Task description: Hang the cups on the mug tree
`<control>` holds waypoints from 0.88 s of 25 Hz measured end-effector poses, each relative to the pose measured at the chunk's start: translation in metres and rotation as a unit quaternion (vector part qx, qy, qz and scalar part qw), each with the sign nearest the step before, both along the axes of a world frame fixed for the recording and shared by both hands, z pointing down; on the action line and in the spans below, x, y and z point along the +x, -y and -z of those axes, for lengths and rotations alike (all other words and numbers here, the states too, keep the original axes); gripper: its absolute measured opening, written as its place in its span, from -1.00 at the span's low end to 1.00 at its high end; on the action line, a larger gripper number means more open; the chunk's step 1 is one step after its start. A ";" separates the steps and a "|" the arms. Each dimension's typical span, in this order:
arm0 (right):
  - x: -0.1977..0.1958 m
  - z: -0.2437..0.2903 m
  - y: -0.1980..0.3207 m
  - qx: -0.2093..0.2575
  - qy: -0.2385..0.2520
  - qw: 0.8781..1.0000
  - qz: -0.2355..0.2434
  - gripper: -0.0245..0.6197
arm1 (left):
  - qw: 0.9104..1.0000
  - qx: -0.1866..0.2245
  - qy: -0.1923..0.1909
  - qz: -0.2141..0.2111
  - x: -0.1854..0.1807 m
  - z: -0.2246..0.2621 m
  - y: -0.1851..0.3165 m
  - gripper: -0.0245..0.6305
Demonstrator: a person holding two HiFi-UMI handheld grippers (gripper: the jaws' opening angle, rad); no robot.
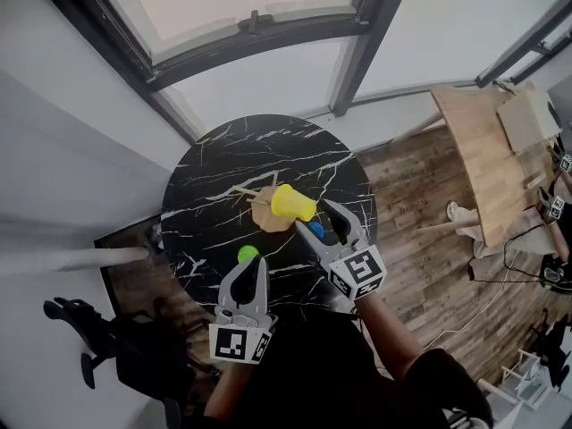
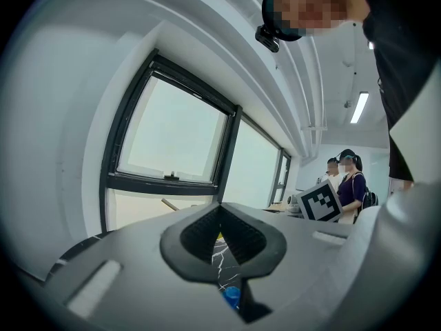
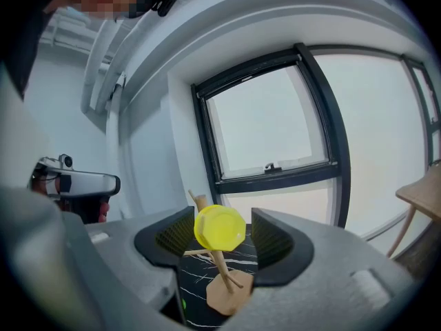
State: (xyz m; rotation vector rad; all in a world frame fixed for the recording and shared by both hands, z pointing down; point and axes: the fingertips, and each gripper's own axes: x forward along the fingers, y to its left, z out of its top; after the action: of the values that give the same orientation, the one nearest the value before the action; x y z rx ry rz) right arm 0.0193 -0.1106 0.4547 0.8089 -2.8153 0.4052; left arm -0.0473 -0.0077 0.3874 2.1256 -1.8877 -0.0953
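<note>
The left gripper (image 1: pixel 253 264), jaws pressed together, points toward twelve o'clock. The right gripper (image 1: pixel 315 220), at its two o'clock, points toward eleven with jaws spread wide.

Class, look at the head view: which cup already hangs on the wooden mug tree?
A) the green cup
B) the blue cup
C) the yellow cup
C: the yellow cup sits on a peg of the mug tree, while the green cup and the blue cup rest on the black marble table.
</note>
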 end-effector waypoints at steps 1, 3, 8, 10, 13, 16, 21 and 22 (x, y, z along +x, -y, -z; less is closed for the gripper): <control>0.002 0.002 -0.001 0.002 0.001 1.000 -0.003 -0.15 | 1.000 0.001 0.000 -0.001 0.000 0.001 -0.001 -0.93; 0.007 0.007 -0.003 0.006 0.002 1.000 -0.011 -0.15 | 1.000 0.005 -0.001 -0.004 0.002 0.003 -0.003 -0.93; 0.024 0.020 -0.010 0.023 0.004 0.999 -0.037 -0.15 | 1.000 0.012 -0.003 -0.017 0.007 0.008 -0.009 -0.93; 0.032 0.025 -0.015 0.029 0.004 0.998 -0.051 -0.18 | 1.000 0.017 -0.003 -0.022 0.009 0.010 -0.014 -0.93; 0.042 0.034 -0.026 0.036 0.008 0.997 -0.067 -0.23 | 0.999 0.021 0.000 -0.031 0.010 0.012 -0.022 -0.93; 0.048 0.041 -0.041 0.047 0.006 0.996 -0.078 -0.38 | 0.999 0.028 -0.002 -0.036 0.010 0.016 -0.031 -0.93; 0.056 0.053 -0.066 0.069 0.003 0.993 -0.098 -0.61 | 0.998 0.038 -0.002 -0.043 0.012 0.023 -0.050 -0.93; 0.057 0.057 -0.071 0.073 0.004 0.992 -0.103 -0.65 | 0.998 0.040 -0.001 -0.044 0.012 0.025 -0.053 -0.93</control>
State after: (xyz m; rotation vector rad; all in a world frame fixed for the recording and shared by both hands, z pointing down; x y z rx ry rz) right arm 0.0762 -0.0398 0.3972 1.1363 -2.8046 0.2335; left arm -0.0356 0.0457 0.3624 2.2579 -1.8138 -0.1578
